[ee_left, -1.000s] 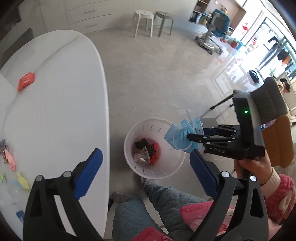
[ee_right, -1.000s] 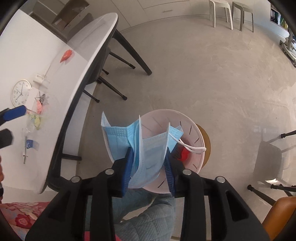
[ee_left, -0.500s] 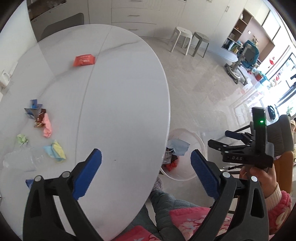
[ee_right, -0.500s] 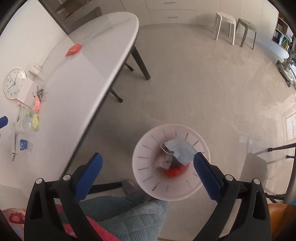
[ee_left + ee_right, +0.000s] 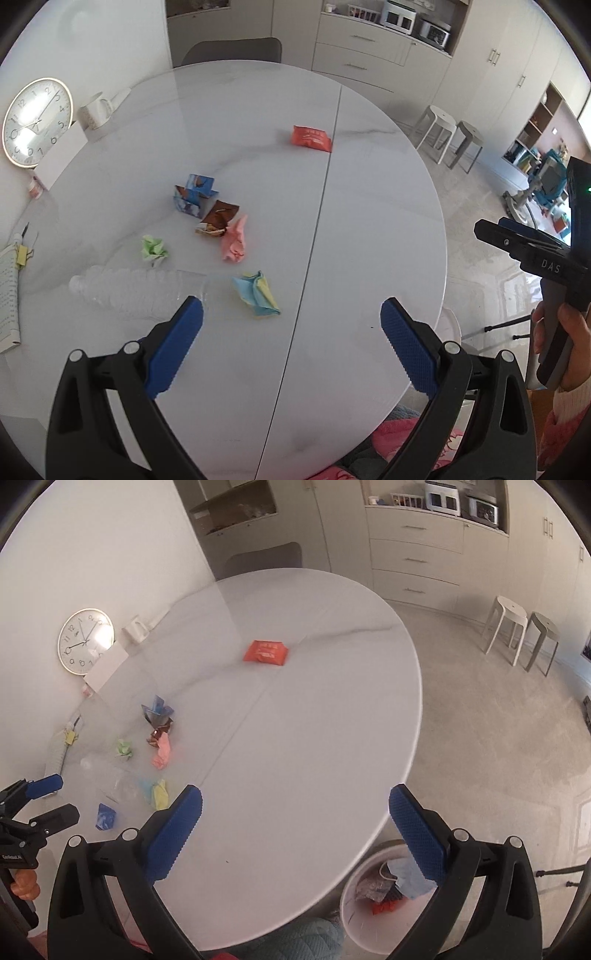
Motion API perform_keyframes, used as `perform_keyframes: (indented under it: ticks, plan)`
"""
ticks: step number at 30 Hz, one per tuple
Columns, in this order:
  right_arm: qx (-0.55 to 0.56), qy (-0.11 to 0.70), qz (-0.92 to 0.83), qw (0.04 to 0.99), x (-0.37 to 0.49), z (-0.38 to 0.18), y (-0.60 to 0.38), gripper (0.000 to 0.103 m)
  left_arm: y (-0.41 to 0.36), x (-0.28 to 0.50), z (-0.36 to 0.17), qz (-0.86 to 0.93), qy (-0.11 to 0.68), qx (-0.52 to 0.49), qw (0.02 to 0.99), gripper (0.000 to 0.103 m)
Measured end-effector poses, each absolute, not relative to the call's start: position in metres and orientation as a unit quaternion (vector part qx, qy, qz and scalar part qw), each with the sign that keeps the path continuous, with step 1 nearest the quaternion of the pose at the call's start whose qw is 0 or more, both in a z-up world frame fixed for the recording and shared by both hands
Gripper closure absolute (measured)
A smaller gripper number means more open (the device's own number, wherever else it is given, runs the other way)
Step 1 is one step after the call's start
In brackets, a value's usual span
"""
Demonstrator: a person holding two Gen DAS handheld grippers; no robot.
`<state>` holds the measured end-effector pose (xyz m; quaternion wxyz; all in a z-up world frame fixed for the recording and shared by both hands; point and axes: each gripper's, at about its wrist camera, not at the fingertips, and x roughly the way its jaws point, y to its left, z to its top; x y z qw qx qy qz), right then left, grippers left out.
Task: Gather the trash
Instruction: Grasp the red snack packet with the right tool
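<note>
Left gripper (image 5: 291, 325) fingers spread, nothing between, over white tabletop (image 5: 369, 221). Right gripper (image 5: 295, 812) fingers likewise spread, empty. Scraps cluster at 10 o'clock: pink paper wad (image 5: 234, 242), green paper wad (image 5: 153, 250), clear bottle (image 5: 125, 288). Orange packet (image 5: 311, 138) at 12. Bin (image 5: 351, 901) on floor at 5, blue mask (image 5: 408, 878) inside.

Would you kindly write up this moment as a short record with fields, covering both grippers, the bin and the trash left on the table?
left gripper: open, empty, above the table
right gripper: open, empty, above the table edge
bin: on the floor beside the table, holds a blue face mask and wrappers
trash on table: red packet, pink paper, green paper, blue-yellow paper, clear bottle
</note>
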<state>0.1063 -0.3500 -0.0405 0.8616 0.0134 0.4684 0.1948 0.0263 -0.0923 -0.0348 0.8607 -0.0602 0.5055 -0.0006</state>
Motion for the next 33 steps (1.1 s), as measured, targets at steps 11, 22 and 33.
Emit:
perform_keyframes:
  ticks: [11, 22, 33]
  plan:
    - [-0.073, 0.477, 0.290, 0.826, 0.204, -0.053, -0.269, 0.002, -0.061, 0.051, -0.041, 0.071, 0.500, -0.121, 0.855, 0.010]
    - [-0.206, 0.467, 0.408, 0.757, 0.317, -0.109, -0.199, 0.003, -0.074, 0.081, -0.070, 0.111, 0.519, -0.184, 0.827, 0.010]
    - [-0.304, 0.452, 0.455, 0.705, 0.370, -0.165, -0.147, 0.024, -0.073, 0.078, -0.090, 0.154, 0.548, -0.218, 0.793, 0.010]
